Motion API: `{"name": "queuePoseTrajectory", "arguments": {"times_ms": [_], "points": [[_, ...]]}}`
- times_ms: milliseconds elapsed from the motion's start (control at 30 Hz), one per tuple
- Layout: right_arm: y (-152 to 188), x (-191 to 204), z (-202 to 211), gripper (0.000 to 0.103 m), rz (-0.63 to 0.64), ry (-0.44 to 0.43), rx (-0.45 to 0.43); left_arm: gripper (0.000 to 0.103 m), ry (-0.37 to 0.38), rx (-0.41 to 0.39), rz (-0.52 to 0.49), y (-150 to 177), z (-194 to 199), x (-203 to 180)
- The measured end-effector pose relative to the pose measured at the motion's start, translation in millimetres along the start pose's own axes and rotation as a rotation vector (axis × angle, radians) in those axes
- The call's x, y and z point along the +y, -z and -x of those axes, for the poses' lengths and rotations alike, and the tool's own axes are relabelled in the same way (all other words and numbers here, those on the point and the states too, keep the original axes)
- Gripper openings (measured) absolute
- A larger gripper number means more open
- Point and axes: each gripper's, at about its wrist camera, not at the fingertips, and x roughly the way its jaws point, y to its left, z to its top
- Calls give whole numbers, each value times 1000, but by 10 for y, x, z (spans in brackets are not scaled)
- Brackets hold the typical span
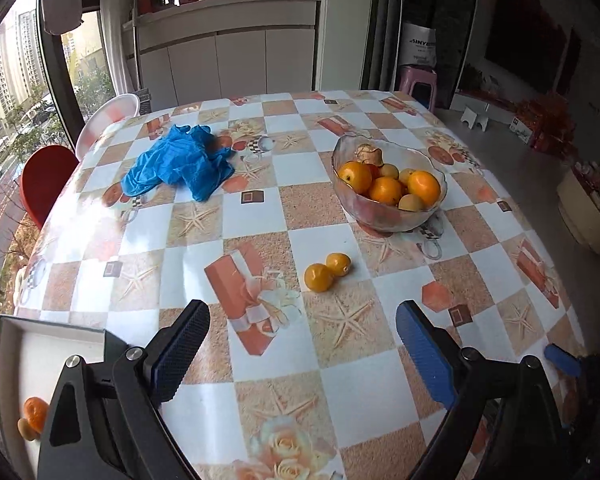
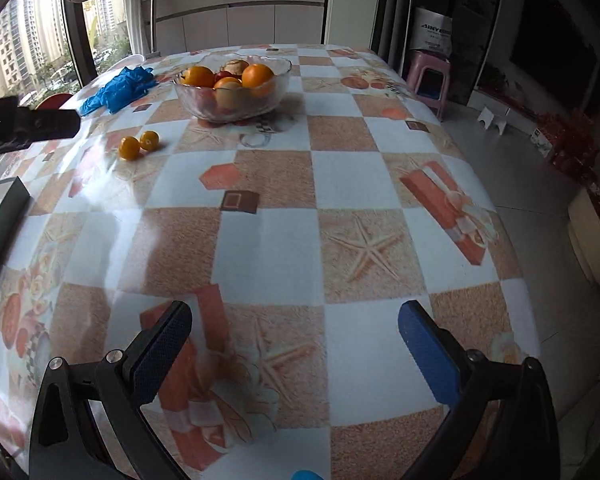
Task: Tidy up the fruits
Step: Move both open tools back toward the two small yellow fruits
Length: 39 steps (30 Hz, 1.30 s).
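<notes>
The glass bowl (image 1: 388, 188) stands on the far right part of the table (image 1: 260, 208) and already holds most of the fruit — several oranges, some paler yellow ones and something red tucked between them. Two small oranges (image 1: 326, 272) lie loose on the checked tablecloth, touching each other, near the bowl but clearly outside it. A white tray (image 1: 40, 352) with a dark rim sits at the table's near left edge, and at least one orange fruit (image 1: 34, 420) with a paler one just beside it shows inside, partly hidden behind the left gripper's frame.

The left gripper (image 1: 304, 344) hovers above the tablecloth with its jaws spread wide and nothing between them; the loose pair lies ahead of it, a little to the right of centre. The right gripper (image 2: 296, 344) is likewise wide and empty, over bare cloth, well apart from any fruit; from its view the loose pair (image 2: 138, 145) is off to the far left.

As I judge it, the sorting is well along but not done — the two loose oranges are left to pick up, likely one at a time, and the left gripper is the better placed for it. Whether they belong in the bowl or the tray I cannot tell. A crumpled blue glove (image 1: 180, 162) lies at the far left, away from the fruit.
</notes>
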Motion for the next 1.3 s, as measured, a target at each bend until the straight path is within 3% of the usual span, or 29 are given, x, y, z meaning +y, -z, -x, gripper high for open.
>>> {"name": "queuePoseTrajectory", "arguments": {"times_ms": [300,367,567,600,667,700,733,767,1000,1300], "points": [[113,-69,-10,103,-28,-35,-25,94,-85,-14,-16,-161,-524,-160],[110,-69,-11,103,-29,-37,-25,84,-93,-2,-19,-175,-625,-175],[111,-74,-16,103,-31,-42,-26,83,-116,33,-19,-157,-865,-205],[113,-76,-15,103,-31,-42,-25,79,-114,36,-17,-140,-884,-207],[112,-74,-14,103,-31,-42,-25,59,-94,21,-8,-126,-874,-213],[112,-75,-14,103,-30,-41,-25,55,-89,19,-5,-127,-866,-222],[112,-75,-14,103,-30,-41,-25,41,-79,20,-7,-128,-863,-238],[112,-74,-13,103,-30,-41,-25,37,-74,22,-14,-126,-857,-261],[112,-75,-14,103,-30,-41,-25,35,-16,26,-51,124,-639,-337],[112,-74,-15,103,-30,-41,-25,34,72,48,-75,953,30,-335]]}}
